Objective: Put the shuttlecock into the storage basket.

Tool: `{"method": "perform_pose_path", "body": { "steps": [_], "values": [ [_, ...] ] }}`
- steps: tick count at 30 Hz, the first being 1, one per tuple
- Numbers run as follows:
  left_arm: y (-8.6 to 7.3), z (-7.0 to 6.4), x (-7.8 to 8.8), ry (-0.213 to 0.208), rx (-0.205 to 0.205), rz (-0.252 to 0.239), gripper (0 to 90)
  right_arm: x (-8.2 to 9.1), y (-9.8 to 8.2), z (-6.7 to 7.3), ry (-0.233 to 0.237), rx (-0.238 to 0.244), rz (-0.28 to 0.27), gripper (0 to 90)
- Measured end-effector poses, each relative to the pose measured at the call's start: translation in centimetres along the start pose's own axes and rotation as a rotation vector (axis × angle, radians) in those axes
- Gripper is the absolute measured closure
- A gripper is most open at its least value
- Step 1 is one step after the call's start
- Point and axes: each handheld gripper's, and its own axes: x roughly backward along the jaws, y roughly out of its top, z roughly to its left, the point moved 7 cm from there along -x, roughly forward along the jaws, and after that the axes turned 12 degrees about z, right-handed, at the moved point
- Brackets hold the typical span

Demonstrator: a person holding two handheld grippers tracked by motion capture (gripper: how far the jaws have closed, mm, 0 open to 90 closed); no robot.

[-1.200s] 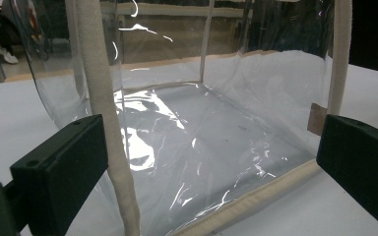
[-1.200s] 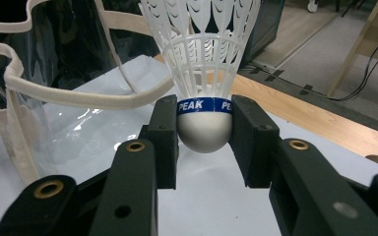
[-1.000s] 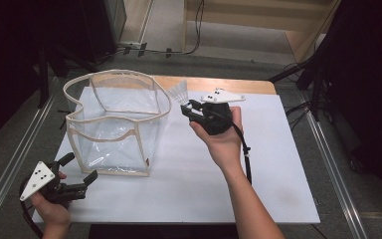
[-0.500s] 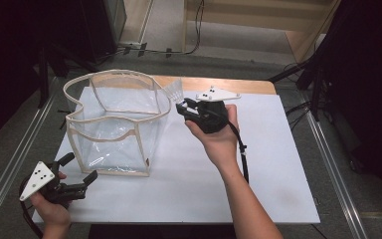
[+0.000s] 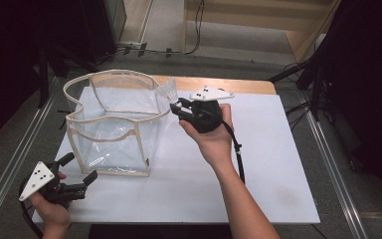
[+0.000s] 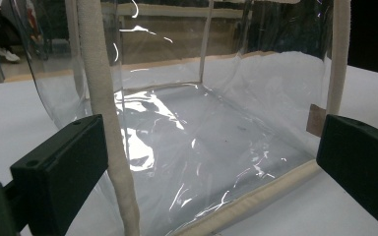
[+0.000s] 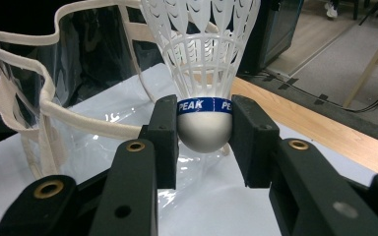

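Covering most of the wooden table (image 5: 248, 85) is one white sheet (image 5: 268, 164), and on its left part stands one clear plastic bag (image 5: 112, 132) with cream fabric edging, upright and open at the top. The left gripper view looks into that bag's see-through wall (image 6: 202, 142), with one cream strap (image 6: 103, 113) running down in front of it.

Two grippers are in use, one in each hand. The left gripper (image 5: 77, 174) is held low at the near left corner of the sheet, just beside the bag's bottom edge; its jaws are spread wide with nothing between them, and they point toward the bag.

The right gripper (image 5: 179, 106) is held above the sheet just beside the bag's right upper rim. Its jaws are partly closed and clamp one white shuttlecock (image 7: 204, 73) by its rounded cork, pads pressing on either side at the blue band that reads PEAK.

In the right gripper view the shuttlecock's long axis runs roughly upright, cork down between the jaws and plastic skirt flaring away above. In the high view the skirt (image 5: 168, 91) points from the jaws up toward the bag's rim, which it is at or just over.
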Motion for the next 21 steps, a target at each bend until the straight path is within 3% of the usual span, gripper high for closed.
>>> {"method": "perform_pose_path", "body": {
  "steps": [21],
  "values": [
    [0.0, 0.0, 0.0, -0.003, 0.001, -0.004, 0.0, -0.8, 1.0, 1.4, 0.026, 0.014, -0.009, 63.0]
  ]
}}
